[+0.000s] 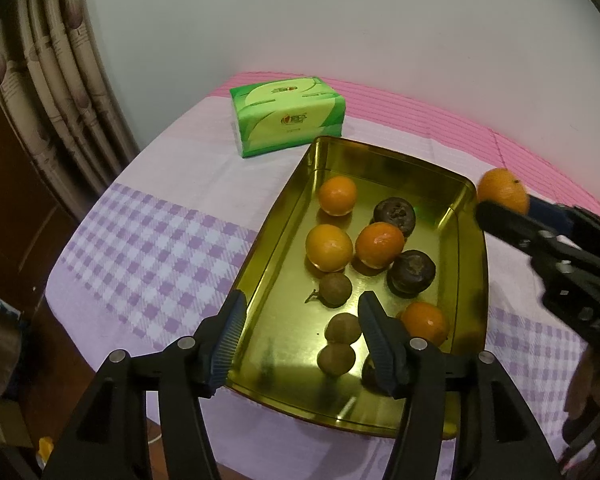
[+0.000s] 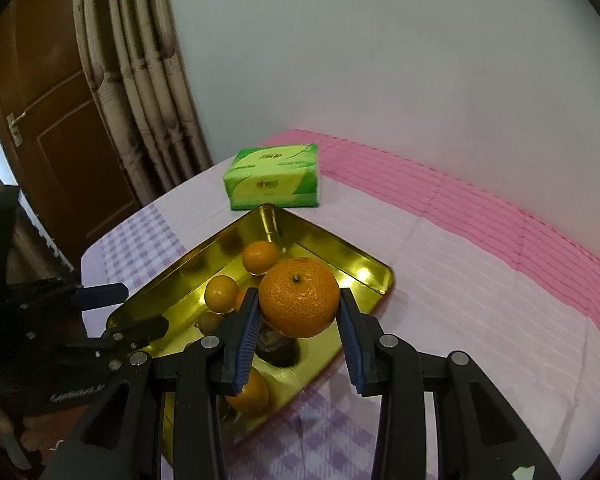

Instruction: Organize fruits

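Note:
A gold metal tray (image 1: 278,240) on the checked cloth holds several oranges (image 1: 329,247), two dark purple fruits (image 1: 412,271) and small brown round fruits (image 1: 334,289). My left gripper (image 1: 305,322) hangs open over the tray's near end. Brown fruits lie below and between its fingers, untouched by the pads. My right gripper (image 2: 299,300) is shut on an orange (image 2: 299,296) and holds it in the air above the tray (image 2: 172,292). In the left wrist view that held orange (image 1: 502,190) shows beyond the tray's right rim. The left gripper (image 2: 144,307) appears at the tray's left side in the right wrist view.
A green tissue pack (image 1: 288,116) stands just behind the tray's far corner. The pink striped cloth (image 1: 440,116) runs along the wall. The table's edge drops off at the left toward a curtain (image 1: 60,92) and a brown door (image 2: 60,140).

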Action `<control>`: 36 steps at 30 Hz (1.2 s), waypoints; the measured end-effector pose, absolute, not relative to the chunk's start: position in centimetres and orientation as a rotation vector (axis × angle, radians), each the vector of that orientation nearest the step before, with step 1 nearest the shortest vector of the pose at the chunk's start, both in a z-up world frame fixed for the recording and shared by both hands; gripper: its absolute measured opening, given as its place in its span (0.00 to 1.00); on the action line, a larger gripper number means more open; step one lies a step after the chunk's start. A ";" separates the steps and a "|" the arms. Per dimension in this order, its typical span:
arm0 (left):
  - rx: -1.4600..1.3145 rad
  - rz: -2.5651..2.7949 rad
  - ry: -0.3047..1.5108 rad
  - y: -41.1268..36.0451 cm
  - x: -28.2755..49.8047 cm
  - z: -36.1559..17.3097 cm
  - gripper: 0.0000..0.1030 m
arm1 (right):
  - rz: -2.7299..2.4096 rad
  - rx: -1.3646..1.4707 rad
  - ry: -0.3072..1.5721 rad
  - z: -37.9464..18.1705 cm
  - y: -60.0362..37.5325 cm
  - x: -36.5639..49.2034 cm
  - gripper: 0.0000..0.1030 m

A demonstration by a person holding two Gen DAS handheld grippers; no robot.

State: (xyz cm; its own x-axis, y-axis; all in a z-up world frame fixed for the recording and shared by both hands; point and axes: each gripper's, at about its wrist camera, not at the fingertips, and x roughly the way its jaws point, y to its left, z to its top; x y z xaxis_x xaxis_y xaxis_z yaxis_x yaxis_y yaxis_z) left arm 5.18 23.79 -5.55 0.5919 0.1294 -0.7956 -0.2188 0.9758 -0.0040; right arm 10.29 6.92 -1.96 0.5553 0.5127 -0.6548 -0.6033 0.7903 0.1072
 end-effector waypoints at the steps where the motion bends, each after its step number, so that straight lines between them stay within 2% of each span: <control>1: -0.106 0.204 0.917 23.8 5.2 -5.6 0.58 | 0.662 -0.142 0.735 -2.3 7.3 10.6 0.34; 11: -0.108 0.224 0.921 24.3 5.4 -5.6 0.59 | 0.638 -0.171 0.789 -4.9 9.0 12.8 0.34; 18: -0.095 0.252 0.910 24.4 5.2 -5.4 0.59 | 0.622 -0.180 0.792 -5.5 9.6 13.4 0.38; 21: -0.098 0.255 0.905 24.4 5.2 -5.3 0.59 | 0.614 -0.173 0.753 -4.7 9.4 12.9 0.50; 26: -0.086 0.254 0.867 24.2 4.8 -4.6 0.59 | 0.624 -0.123 0.676 -2.1 8.3 11.0 0.51; 28: -0.091 0.247 0.835 24.1 4.4 -3.9 0.59 | 0.620 -0.106 0.630 -0.9 7.7 9.5 0.58; 30: -0.092 0.253 0.785 23.9 3.7 -2.9 0.60 | 0.599 -0.095 0.562 0.4 6.9 7.5 0.69; 34: -0.075 0.287 0.717 23.7 2.5 -1.0 0.72 | 0.511 -0.084 0.424 2.9 4.8 3.4 0.83; 36: -0.090 0.279 0.689 23.6 1.8 0.0 0.76 | 0.482 -0.076 0.387 3.7 4.0 2.2 0.87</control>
State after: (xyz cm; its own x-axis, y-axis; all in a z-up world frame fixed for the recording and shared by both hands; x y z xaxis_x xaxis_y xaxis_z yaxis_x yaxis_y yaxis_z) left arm 1.75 23.57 0.00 0.7364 0.2239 -0.6384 -0.2834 0.9590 0.0094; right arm 2.18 4.03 3.75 0.8152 0.4372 -0.3799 -0.4658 0.8847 0.0188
